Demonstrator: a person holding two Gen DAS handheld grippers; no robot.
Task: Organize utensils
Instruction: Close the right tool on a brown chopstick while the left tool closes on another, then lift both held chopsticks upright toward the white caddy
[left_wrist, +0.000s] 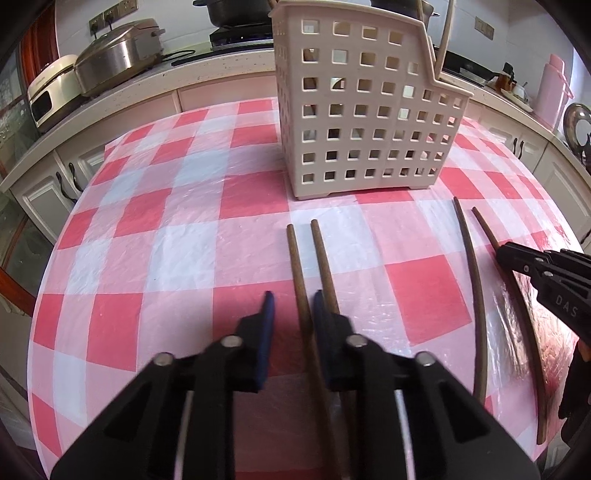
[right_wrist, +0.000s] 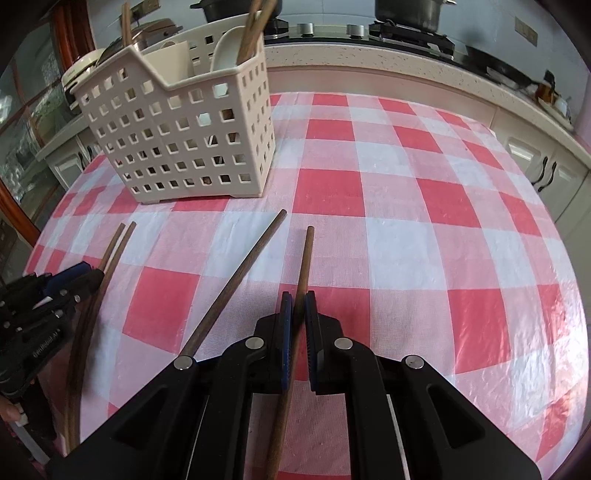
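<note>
Gripping one chopstick in my right gripper (right_wrist: 298, 314): the pads are closed on the held chopstick (right_wrist: 306, 266) partway along its shaft, tip pointing away toward the far edge of the checked tablecloth (right_wrist: 406, 177). Its loose mate (right_wrist: 240, 273) lies just beside it, angled off to the left.

My left gripper (left_wrist: 293, 314) stands open. The inner chopstick (left_wrist: 297, 266) lies between the pads, close against the right one, and the outer chopstick (left_wrist: 325, 258) runs outside that right pad. Nothing is pinched there yet.

The slotted basket (left_wrist: 354, 122) stands upright beyond both pairs, already holding a white spoon (right_wrist: 225, 51) and some wooden handles.

Risks, as I judge them:
- Left jaws closing off-centre could nudge the inner stick sideways or trap the outer one under the pad.
- The right grip sits low on a long thin stick, so it may pivot or slip when tilted upright.
- The plastic-covered cloth looks slick, so the loose sticks could roll.
- A swinging tip could catch the basket rim and tip it.
</note>
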